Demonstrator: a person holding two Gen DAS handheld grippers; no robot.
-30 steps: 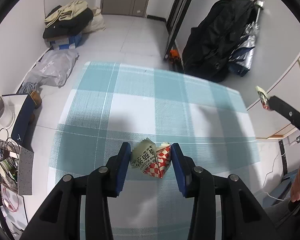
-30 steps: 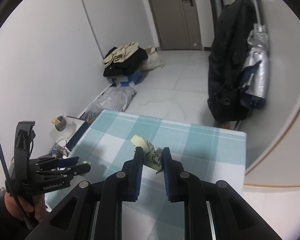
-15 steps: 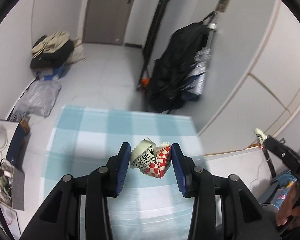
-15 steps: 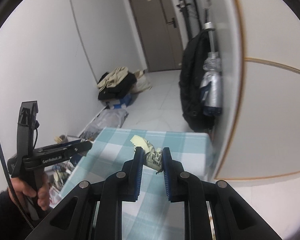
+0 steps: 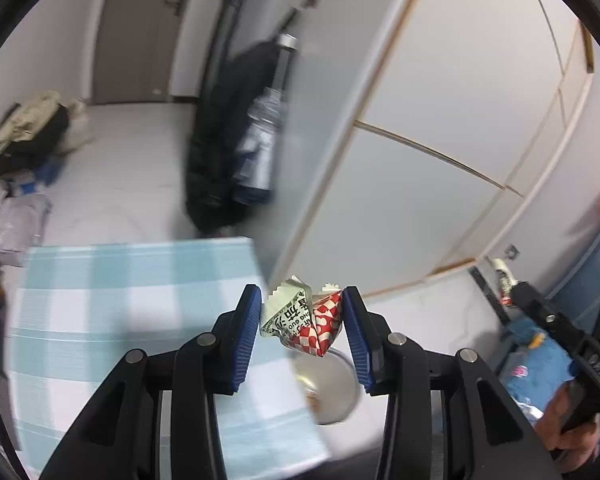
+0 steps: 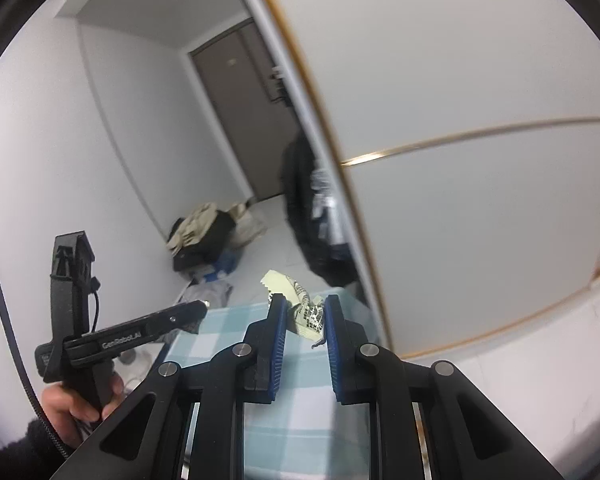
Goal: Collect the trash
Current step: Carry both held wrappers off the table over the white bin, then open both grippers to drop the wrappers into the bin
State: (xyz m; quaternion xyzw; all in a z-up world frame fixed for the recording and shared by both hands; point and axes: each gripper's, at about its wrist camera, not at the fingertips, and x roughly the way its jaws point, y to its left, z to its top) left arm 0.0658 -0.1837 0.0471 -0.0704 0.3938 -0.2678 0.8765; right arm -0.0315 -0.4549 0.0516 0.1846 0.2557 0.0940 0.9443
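Observation:
My left gripper (image 5: 302, 312) is shut on a crumpled wrapper (image 5: 300, 322), pale green with a red-and-white checked part, held in the air past the right edge of the blue checked table (image 5: 100, 312). Just below it on the floor stands a round bin (image 5: 332, 392) with scraps inside. In the right wrist view my right gripper (image 6: 305, 312) is shut on a pale printed wrapper (image 6: 296, 300) above the table's far end (image 6: 236, 344). The left gripper's body (image 6: 120, 336), held by a hand (image 6: 76, 400), shows at the left of that view.
White wardrobe panels with wooden trim (image 5: 440, 128) fill the right side. A black coat with a silver umbrella (image 5: 240, 152) hangs at the wall's corner. Bags and clothes (image 5: 28, 132) lie on the floor by the door. Blue cloth clutter (image 5: 540, 344) lies low right.
Both grippers have swung to the right and risen, each still holding its wrapper. The table has slid left in both views, and the bin has come into the left wrist view.

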